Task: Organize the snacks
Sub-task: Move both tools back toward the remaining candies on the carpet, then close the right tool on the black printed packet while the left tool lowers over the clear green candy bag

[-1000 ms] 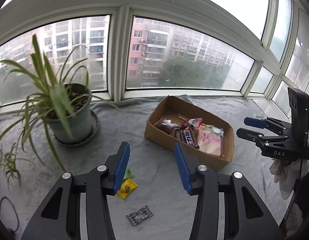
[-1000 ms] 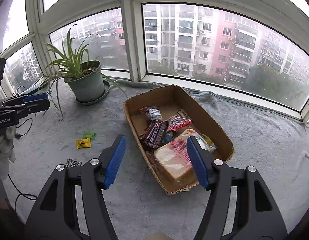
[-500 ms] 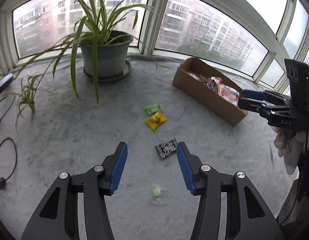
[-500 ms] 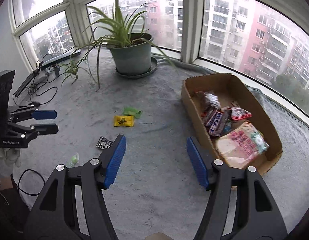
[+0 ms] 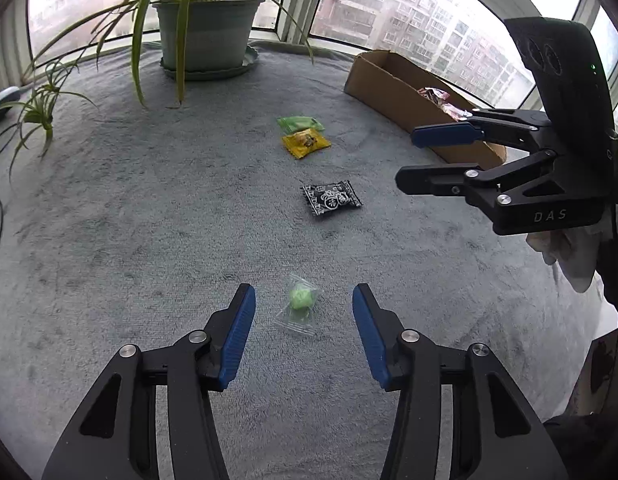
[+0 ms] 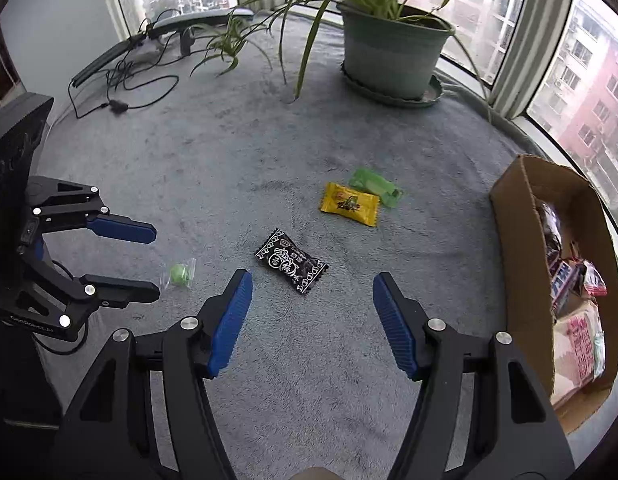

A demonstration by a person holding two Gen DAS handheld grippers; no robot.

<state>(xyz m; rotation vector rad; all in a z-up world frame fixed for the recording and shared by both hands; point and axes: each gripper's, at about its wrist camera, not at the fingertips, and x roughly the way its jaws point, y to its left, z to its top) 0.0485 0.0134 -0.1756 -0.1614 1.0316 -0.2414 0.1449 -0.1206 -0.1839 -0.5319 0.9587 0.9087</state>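
Several loose snacks lie on the grey blanket: a clear wrapper with a green candy, a black packet, a yellow packet and a green packet. My left gripper is open, its fingers either side of the green candy just above the blanket. My right gripper is open and empty, just short of the black packet. The cardboard box holds several snacks.
A potted spider plant stands at the back by the windows. Cables and a dark device lie at the far left. A small plant shoot trails on the blanket.
Both grippers have swung away from the box and dropped low toward the loose snacks. The left now straddles the green candy; the right has closed in on the black packet.
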